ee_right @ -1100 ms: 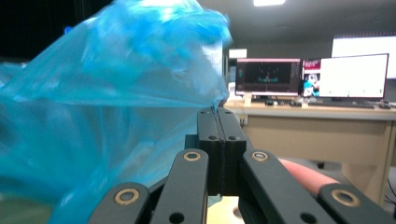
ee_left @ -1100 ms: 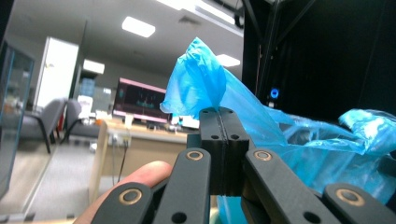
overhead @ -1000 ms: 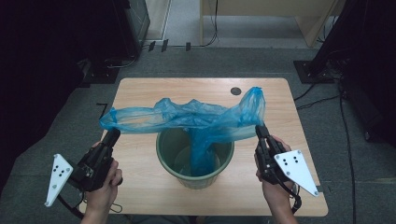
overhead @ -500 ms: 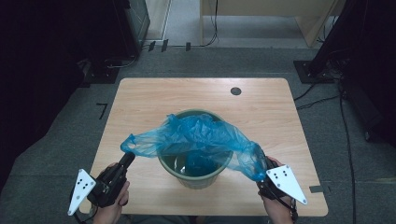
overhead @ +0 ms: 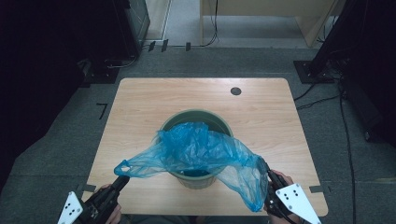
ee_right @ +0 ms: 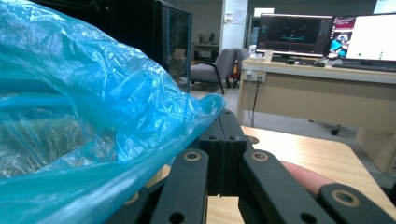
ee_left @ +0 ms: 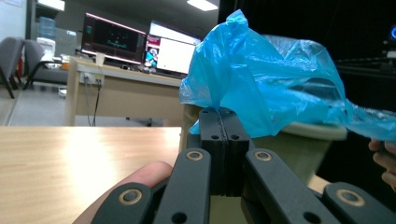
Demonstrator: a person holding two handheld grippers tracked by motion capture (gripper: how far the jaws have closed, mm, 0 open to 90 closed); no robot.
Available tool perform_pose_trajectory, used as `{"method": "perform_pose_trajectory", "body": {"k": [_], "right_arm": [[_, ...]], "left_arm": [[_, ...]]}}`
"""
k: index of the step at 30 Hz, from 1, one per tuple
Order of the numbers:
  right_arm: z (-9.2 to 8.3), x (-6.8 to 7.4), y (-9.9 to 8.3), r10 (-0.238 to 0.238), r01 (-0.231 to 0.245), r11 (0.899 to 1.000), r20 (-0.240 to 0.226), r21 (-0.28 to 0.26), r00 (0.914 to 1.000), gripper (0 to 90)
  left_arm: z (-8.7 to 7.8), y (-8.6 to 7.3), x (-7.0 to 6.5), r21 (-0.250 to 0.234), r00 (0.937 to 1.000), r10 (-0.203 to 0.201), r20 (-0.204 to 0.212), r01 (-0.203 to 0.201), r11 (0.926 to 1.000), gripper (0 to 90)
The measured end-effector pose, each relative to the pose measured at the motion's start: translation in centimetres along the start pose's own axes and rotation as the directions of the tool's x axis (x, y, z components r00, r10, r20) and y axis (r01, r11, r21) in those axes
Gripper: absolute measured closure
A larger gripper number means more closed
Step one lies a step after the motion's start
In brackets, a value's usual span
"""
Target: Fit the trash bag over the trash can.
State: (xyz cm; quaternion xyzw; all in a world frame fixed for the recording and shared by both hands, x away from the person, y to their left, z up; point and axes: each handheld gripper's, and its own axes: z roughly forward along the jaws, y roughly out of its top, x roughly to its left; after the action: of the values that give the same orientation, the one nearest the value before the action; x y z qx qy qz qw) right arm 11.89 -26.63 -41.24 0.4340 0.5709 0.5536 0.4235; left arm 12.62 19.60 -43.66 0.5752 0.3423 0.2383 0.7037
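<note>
A thin blue plastic bag [overhead: 201,151] is stretched over the near rim of a green round bin [overhead: 196,119] standing mid-table. My left gripper [overhead: 122,179] is shut on the bag's left corner near the table's front edge. In the left gripper view the jaws meet at the left gripper [ee_left: 219,114], pinching the bag [ee_left: 261,79] in front of the bin [ee_left: 308,133]. My right gripper [overhead: 266,172] is shut on the bag's right edge, which hangs down beside it. The right gripper [ee_right: 222,119] shows pressed jaws under crumpled bag [ee_right: 84,107] film.
The wooden table [overhead: 140,107] has a dark round grommet [overhead: 236,91] at the back right. Grey floor surrounds it, with cables and dark equipment stands behind. A desk with monitors [ee_right: 322,35] stands beyond the table.
Both grippers have come down and toward the table's front edge, pulling the bag from stretched high behind the bin to draped across its near rim.
</note>
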Motion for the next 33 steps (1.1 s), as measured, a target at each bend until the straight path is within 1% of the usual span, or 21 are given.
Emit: {"method": "perform_pose_trajectory", "body": {"k": [3,4,7,8,9,11,12,14,15,16,18,20,21,22,23,26,27,28,29,32,33], "right_arm": [[-0.5,0.1,-0.3,0.005,-0.005,1.0,-0.005,0.01,1.0,90.0],[-0.9,0.2,-0.5,0.007,-0.007,1.0,-0.007,0.007,0.9999,90.0],[-1.7,-0.1,-0.2,0.013,-0.013,1.0,-0.009,-0.015,0.9999,90.0],[-1.9,-0.2,-0.2,0.014,-0.014,1.0,-0.014,-0.019,0.9998,90.0],[-1.9,-0.2,-0.2,0.014,-0.014,1.0,-0.014,-0.019,0.9998,90.0],[-2.0,-0.3,-0.3,0.012,-0.013,1.0,-0.019,-0.012,0.9997,90.0],[-2.1,-0.4,-0.7,0.028,-0.028,1.0,-0.026,-0.003,0.9993,90.0],[-2.2,-0.4,-0.8,0.031,-0.031,1.0,-0.029,0.0,0.9991,90.0],[-2.2,-0.4,-0.8,0.031,-0.031,1.0,-0.029,0.0,0.9991,90.0],[-2.4,-0.2,-0.8,0.014,-0.014,1.0,-0.024,0.004,0.9996,90.0],[-2.4,-0.3,-0.9,0.009,-0.009,1.0,-0.023,0.006,0.9997,90.0],[-2.3,-0.2,-1.0,0.014,-0.013,1.0,-0.016,0.018,0.9998,90.0],[-2.3,-0.2,-1.0,0.014,-0.013,1.0,-0.016,0.018,0.9998,90.0],[-2.1,-0.2,-1.1,0.009,-0.008,1.0,-0.013,0.029,0.9999,90.0],[-1.7,-0.1,-1.4,-0.002,0.003,0.999,-0.003,0.044,1.0,90.0],[-0.1,-0.5,-2.2,0.019,-0.02,0.997,0.021,0.077,0.9996,90.0],[-0.1,-0.5,-2.2,0.019,-0.02,0.997,0.021,0.077,0.9996,90.0],[0.6,-0.6,-2.3,0.037,-0.039,0.996,0.026,0.074,0.999,90.0],[0.8,-0.6,-2.1,0.033,-0.035,0.997,0.031,0.064,0.999,90.0],[1.2,-0.6,-1.3,0.03,-0.031,0.999,0.028,0.028,0.9992,90.0],[1.3,-0.7,-1.1,0.03,-0.03,0.999,0.032,0.021,0.999,90.0]], "left_arm": [[-0.4,-0.6,-0.2,0.029,0.9998,0.019,0.006,-0.019,0.9994,90.0],[-0.7,-0.5,-0.3,0.024,0.9995,0.017,0.028,-0.018,0.9996,90.0],[-1.0,-0.2,-0.4,0.017,0.9983,0.03,0.049,-0.031,0.9994,90.0],[-1.3,-0.2,-0.5,0.029,0.9971,0.044,0.061,-0.046,0.9985,90.0],[-1.3,-0.2,-0.5,0.029,0.9971,0.044,0.061,-0.046,0.9985,90.0],[-1.4,-0.6,-0.4,0.061,0.9951,0.074,0.066,-0.078,0.995,90.0],[-1.7,-1.0,-0.5,0.09,0.9926,0.096,0.074,-0.103,0.9906,90.0],[-1.8,-1.0,-0.5,0.096,0.9922,0.098,0.078,-0.105,0.9898,90.0],[-1.9,-1.0,-0.5,0.108,0.9921,0.102,0.072,-0.11,0.9881,90.0],[-1.9,-1.1,-0.5,0.121,0.9922,0.108,0.062,-0.115,0.986,90.0],[-1.9,-1.3,-0.1,0.124,0.9941,0.093,0.056,-0.099,0.9873,90.0],[-1.5,-1.5,0.2,0.139,0.9955,0.094,0.014,-0.095,0.9857,90.0],[-1.5,-1.5,0.2,0.139,0.9955,0.094,0.014,-0.095,0.9857,90.0],[-1.1,-1.7,0.4,0.148,0.9956,0.093,-0.009,-0.091,0.9848,90.0],[-0.9,-1.9,0.6,0.155,0.9955,0.091,-0.027,-0.086,0.9841,90.0],[0.7,-2.8,1.9,0.176,0.9941,0.066,-0.087,-0.049,0.9831,90.0],[0.7,-2.8,1.9,0.176,0.9941,0.066,-0.087,-0.049,0.9831,90.0],[1.0,-2.9,2.0,0.175,0.9929,0.069,-0.097,-0.051,0.9832,90.0],[1.6,-2.7,2.0,0.157,0.9916,0.067,-0.111,-0.049,0.9864,90.0],[1.9,-2.4,2.0,0.135,0.9919,0.061,-0.111,-0.046,0.9898,89.7],[2.2,-2.3,2.2,0.135,0.9887,0.067,-0.134,-0.049,0.9896,89.7]]}}
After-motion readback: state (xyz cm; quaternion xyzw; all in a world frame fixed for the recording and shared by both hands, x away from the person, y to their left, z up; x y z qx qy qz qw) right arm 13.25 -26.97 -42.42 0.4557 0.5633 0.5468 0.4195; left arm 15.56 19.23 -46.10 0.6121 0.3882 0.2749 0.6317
